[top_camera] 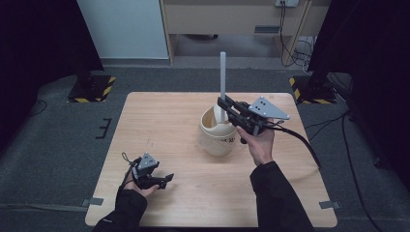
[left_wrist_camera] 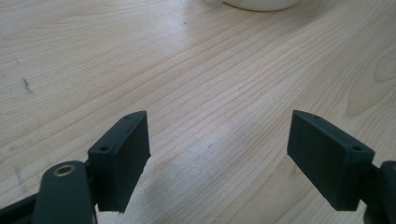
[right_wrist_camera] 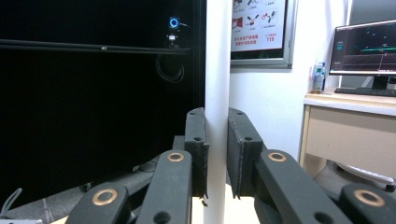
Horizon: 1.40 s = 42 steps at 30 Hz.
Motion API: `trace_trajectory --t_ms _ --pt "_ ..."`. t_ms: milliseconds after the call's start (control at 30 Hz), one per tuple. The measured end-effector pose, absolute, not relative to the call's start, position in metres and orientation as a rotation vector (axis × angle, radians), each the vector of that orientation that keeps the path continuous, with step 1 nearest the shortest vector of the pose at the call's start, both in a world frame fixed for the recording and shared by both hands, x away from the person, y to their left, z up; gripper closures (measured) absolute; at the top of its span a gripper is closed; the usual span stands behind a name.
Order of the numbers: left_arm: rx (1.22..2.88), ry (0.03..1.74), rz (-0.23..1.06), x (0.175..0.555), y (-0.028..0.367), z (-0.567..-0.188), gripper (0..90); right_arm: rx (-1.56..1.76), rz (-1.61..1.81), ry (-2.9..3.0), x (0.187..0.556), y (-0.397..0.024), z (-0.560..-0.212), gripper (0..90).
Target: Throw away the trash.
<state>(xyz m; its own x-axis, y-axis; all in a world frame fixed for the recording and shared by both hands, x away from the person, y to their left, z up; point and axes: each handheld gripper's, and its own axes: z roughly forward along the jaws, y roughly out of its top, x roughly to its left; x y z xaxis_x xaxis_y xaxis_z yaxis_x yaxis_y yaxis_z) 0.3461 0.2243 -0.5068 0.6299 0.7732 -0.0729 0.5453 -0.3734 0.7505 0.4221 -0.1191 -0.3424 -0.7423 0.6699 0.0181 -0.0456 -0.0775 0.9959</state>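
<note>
Two grippers are at work over a pale wooden table (top_camera: 183, 145). We see the right gripper (top_camera: 223, 103) held up above the far right part of the table, its jaws clamped together on a long white stick (top_camera: 223, 79). In the right gripper view the stick (right_wrist_camera: 217, 93) stands upright between the two black pads (right_wrist_camera: 198, 149), which press on it from both sides. From the high view the stick rises straight, and its lower end goes down inside the mouth of a cream-coloured bucket (top_camera: 218, 135). We cannot tell whether the end touches the bucket's bottom. The bucket stands upright on the table, right of the middle, with dark lettering on its near wall, too small to read. The hand (top_camera: 261, 142) that bears this gripper sits just beside the bucket's right flank, with a black cable trailing off to the right.

We note the left gripper (top_camera: 167, 180) low at the near left of the table, well apart from the bucket. Its jaws stand wide apart with nothing between them; the left gripper view shows bare wood grain (left_wrist_camera: 210, 84) between the pads (left_wrist_camera: 123, 158). The bucket's base (left_wrist_camera: 259, 3) shows at the top edge of that view, far ahead of the jaws. A dark sleeve covers each forearm.
</note>
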Motion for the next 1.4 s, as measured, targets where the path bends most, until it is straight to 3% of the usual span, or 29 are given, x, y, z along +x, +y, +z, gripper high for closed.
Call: trace_trajectory --t_ms 900,1167,1233,1400 --pt "2.074 1.029 0.391 0.349 0.230 -0.505 20.6 0.730 1.758 1.700 0.459 -0.071 -0.370 77.1" --pt "2.072 1.034 0.388 0.349 0.232 -0.505 20.6 0.756 1.729 1.701 0.459 -0.074 -0.368 62.7" --pt "2.073 1.035 0.387 0.349 0.232 -0.506 20.6 0.776 1.731 1.693 0.456 -0.080 -0.361 52.9" --pt "2.079 1.049 0.369 0.349 0.232 -0.508 20.0 0.793 1.738 1.681 0.450 -0.097 -0.350 40.6"
